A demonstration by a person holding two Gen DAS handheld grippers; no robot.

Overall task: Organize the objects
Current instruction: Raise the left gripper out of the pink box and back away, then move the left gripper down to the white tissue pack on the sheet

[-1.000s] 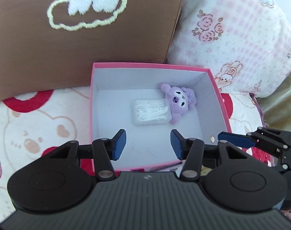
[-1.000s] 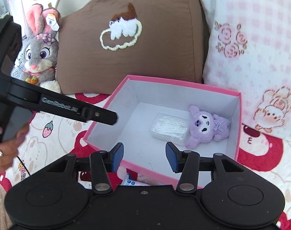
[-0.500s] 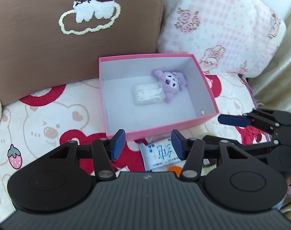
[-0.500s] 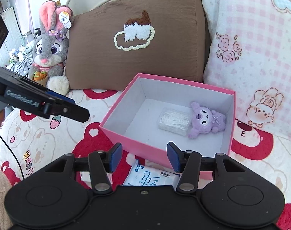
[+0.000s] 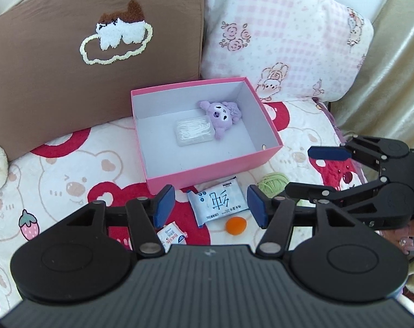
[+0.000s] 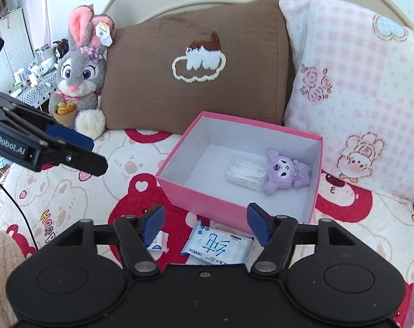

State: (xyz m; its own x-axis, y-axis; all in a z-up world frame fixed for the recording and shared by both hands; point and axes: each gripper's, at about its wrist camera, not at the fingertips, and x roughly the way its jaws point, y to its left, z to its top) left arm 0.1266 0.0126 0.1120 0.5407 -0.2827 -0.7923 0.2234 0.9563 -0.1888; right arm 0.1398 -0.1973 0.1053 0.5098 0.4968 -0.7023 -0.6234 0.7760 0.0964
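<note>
From the left wrist view, going left to right: a small white sachet (image 5: 172, 235) lies at about seven o'clock on the bear-print blanket (image 5: 70, 169), partly under the left gripper (image 5: 211, 208), whose jaws stand wide apart and hold nothing. Between those jaws, toward six o'clock, lies the blue-and-white tissue pack (image 5: 218, 201), touching the near wall of the pink box (image 5: 207, 173); an orange ball (image 5: 236, 225) sits just below it and a green yarn ball (image 5: 272, 181) at four o'clock. The box, near the centre, already holds a clear plastic case (image 5: 194, 131) and a purple plush (image 5: 222, 115) side by side (likely sorted in, judging by the task). The right gripper (image 5: 305, 169) at three o'clock is also spread and empty. Both hover back from the box, probably to choose the next loose item; the tissue pack looks the nearest candidate.
</note>
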